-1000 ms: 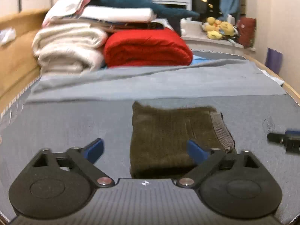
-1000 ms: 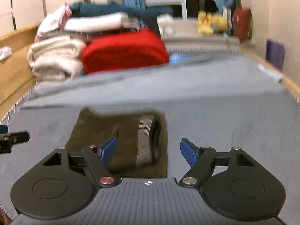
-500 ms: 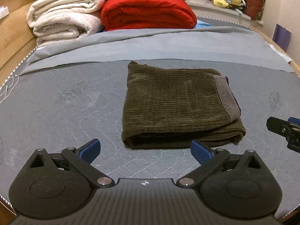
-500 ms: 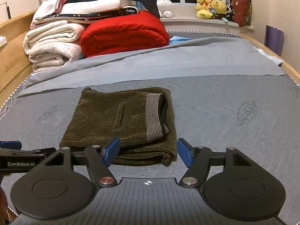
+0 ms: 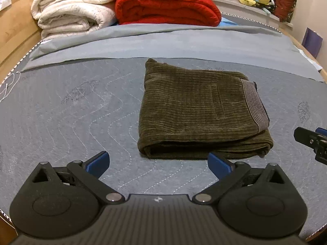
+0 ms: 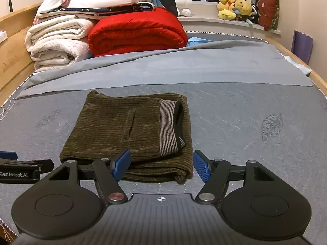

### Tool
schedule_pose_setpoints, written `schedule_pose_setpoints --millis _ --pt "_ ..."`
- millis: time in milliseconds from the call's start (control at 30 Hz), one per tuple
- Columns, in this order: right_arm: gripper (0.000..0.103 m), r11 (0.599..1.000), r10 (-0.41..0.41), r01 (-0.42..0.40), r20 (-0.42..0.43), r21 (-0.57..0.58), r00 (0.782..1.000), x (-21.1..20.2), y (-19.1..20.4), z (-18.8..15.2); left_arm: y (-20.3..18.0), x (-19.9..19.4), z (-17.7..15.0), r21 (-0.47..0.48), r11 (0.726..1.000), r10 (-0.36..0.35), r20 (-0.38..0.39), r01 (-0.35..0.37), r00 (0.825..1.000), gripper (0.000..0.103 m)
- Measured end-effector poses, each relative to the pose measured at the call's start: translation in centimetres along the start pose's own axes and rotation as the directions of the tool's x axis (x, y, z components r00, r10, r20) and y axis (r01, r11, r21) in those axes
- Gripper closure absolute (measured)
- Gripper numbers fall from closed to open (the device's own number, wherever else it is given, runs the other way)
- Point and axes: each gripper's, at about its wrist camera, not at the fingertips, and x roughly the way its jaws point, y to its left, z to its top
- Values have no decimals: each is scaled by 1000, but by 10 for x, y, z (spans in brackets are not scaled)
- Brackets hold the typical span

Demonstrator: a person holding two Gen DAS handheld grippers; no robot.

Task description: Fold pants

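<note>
Left wrist view: folded pants point(image 5: 200, 112) lie mid-mattress point(image 5: 67, 118), long axis left-right, waistband right; bare quilt all around. Left gripper point(image 5: 158, 162) gapes empty at their near edge.

Right wrist view: right gripper point(image 6: 161, 165) wide apart, unclamped, straddling the pants' point(image 6: 126, 126) near-right corner; open mattress point(image 6: 255, 126) right.

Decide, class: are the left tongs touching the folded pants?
Apart. The left wrist view shows the left tongs open, with bare grey mattress between the blue pads and the pants.
</note>
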Motion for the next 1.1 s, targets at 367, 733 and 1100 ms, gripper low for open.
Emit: schedule_pose_setpoints --millis 367,733,1100 --pt "34 1000 -3 3 -7 -15 1000 1 0 -1 -8 1 -2 17 1000 -12 -6 12 1000 1" --pt "31 1000 -5 5 -18 -23 1000 2 3 -2 -12 2 -2 21 1000 -16 -9 16 1000 1" --pt "30 1000 -10 9 -39 -20 999 7 0 -3 -14 3 -2 26 999 -20 -7 20 1000 1"
